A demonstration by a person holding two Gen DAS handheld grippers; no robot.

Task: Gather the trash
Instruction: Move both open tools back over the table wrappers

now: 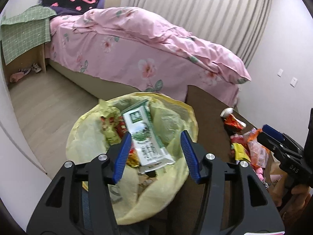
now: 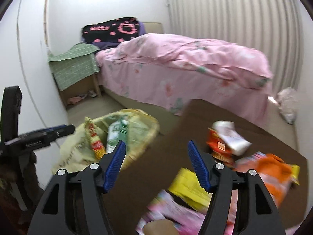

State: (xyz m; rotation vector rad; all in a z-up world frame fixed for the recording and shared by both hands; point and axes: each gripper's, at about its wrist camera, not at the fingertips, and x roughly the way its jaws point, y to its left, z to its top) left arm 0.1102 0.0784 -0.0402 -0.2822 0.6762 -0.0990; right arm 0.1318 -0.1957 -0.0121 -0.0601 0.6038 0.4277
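A yellow trash bag (image 1: 88, 129) stands open on the floor beside a brown table (image 1: 207, 113). A green-and-white carton (image 1: 144, 129) lies inside it on top of red and yellow wrappers. My left gripper (image 1: 156, 135) hangs open just above the bag, and its pads do not press the carton. My right gripper (image 2: 156, 143) is open and empty over the table's (image 2: 146, 176) left edge. On the table lie a red packet (image 2: 217, 143), a white crumpled piece (image 2: 232, 137), an orange bag (image 2: 273, 172), a yellow wrapper (image 2: 187, 184) and pink wrappers (image 2: 170, 205).
A bed with a pink floral duvet (image 1: 137, 45) fills the room behind the bag. A bedside stand under a green cloth (image 1: 23, 33) has shoes beneath it. Striped curtains (image 1: 205, 5) hang behind. A white bundle (image 2: 287, 103) lies on the floor at the right.
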